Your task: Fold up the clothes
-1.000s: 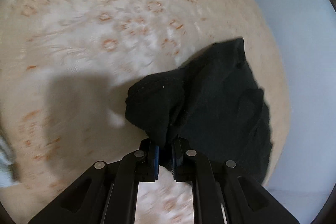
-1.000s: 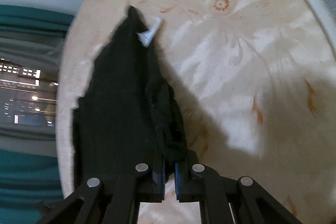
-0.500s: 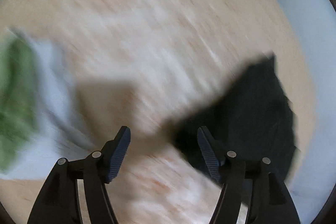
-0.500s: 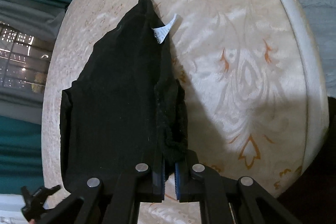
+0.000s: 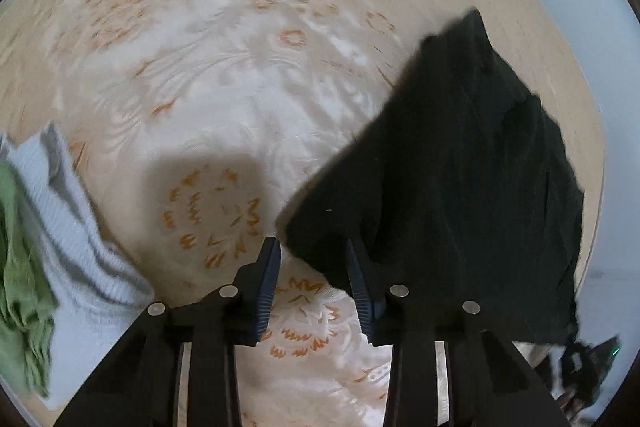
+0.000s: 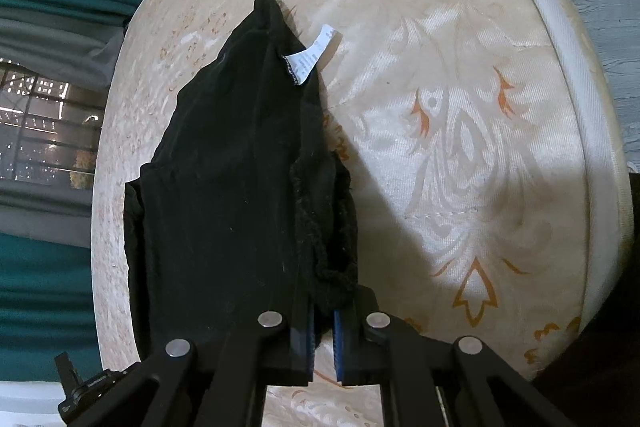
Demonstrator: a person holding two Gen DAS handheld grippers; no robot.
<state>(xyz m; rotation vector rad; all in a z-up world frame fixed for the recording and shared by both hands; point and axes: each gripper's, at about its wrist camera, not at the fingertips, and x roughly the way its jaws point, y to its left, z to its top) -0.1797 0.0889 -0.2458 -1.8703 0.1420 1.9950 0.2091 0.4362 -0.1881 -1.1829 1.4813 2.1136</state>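
The black garment (image 6: 224, 187) lies on the cream patterned mattress (image 6: 460, 131), close to the mattress edge nearest the teal curtain (image 6: 44, 279), tapering away from the right gripper (image 6: 323, 327). That gripper's pads are pinched shut on the garment's bunched hem. Only the right wrist view shows the white care label (image 6: 314, 57) poking from a seam, and the mattress's piped edge on the far side.

The left gripper (image 5: 314, 279) has its jaws partly apart and closing; a corner of the black garment (image 5: 460, 187) sits between them, against one pad but not clamped. Only the left wrist view shows a pale blue cloth (image 5: 72, 235) and a green cloth (image 5: 20, 267) heaped at another edge.
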